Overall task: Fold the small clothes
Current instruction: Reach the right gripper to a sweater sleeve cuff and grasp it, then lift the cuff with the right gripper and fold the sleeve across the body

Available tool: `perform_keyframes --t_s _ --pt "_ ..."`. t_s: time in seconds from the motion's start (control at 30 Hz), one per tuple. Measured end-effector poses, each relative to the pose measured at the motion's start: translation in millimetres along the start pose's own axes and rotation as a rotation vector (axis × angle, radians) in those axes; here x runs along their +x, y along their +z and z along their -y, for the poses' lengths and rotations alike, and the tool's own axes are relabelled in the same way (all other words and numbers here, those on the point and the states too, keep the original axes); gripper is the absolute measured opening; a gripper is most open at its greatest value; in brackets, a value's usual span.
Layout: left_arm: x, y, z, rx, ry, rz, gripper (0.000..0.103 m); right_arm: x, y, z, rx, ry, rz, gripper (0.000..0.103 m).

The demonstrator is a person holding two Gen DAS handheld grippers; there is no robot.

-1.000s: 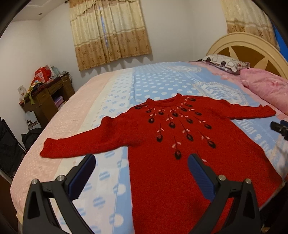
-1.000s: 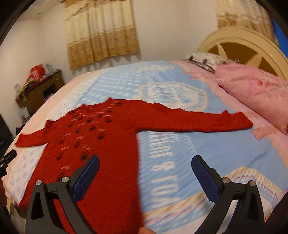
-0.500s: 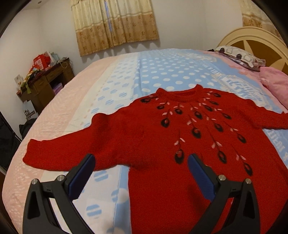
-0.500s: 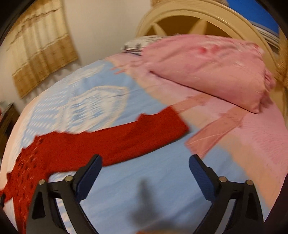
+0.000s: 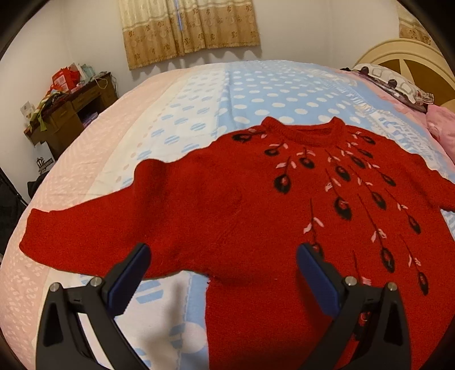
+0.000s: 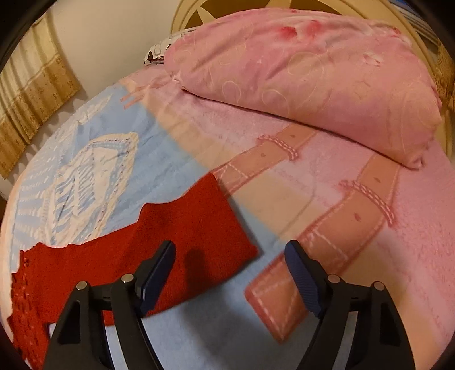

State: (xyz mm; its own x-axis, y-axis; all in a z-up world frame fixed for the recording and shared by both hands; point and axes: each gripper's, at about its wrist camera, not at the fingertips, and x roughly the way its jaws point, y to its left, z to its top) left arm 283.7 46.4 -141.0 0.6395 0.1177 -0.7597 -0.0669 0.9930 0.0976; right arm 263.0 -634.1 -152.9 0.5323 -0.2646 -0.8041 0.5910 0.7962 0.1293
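Observation:
A red knitted sweater (image 5: 233, 199) with black and pink flower stitching lies flat, front up, on the bed. Its left sleeve (image 5: 85, 233) stretches out toward the bed's edge. My left gripper (image 5: 223, 253) hovers open above the armpit where that sleeve meets the body, nothing between its fingers. In the right wrist view the other sleeve's cuff end (image 6: 210, 224) lies on the blue sheet. My right gripper (image 6: 230, 250) hangs just above that cuff, its jaws closing, with the cuff's edge below the gap and no pad pressing on it.
A large pink pillow (image 6: 307, 71) lies against the cream headboard (image 6: 227, 11) beyond the right sleeve. A patterned pillow (image 5: 395, 82) sits at the bed's head. A cluttered wooden desk (image 5: 68, 113) stands left of the bed under curtains (image 5: 187, 28).
Both grippers have dropped nearer the bed. The left one slid toward the left sleeve's armpit. The right one swung right along the sleeve to its cuff, and its jaws have narrowed.

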Motion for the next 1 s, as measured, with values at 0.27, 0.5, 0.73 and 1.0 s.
perform_keyframes --t_s 0.27,0.5,0.73,1.0 --pt "7.0 -2.7 -1.1 -0.016 -0.025 -0.018 0.103 4.2 -0.8 -26.8 -0.073 0.01 -0.008 0.028" --pt "4.6 -5.2 -9.4 -0.049 -0.056 -0.007 0.103 -37.5 8.0 -59.5 -0.118 0.076 0.082 0.011" --pt "2.7 -9.7 -15.6 -0.076 -0.088 -0.004 0.103 -77.5 6.1 -114.2 -0.212 0.151 0.141 0.01" --pt "-7.2 -12.0 -28.0 -0.099 -0.101 0.03 0.103 -117.4 -12.7 -191.3 -0.335 0.255 0.182 0.009"
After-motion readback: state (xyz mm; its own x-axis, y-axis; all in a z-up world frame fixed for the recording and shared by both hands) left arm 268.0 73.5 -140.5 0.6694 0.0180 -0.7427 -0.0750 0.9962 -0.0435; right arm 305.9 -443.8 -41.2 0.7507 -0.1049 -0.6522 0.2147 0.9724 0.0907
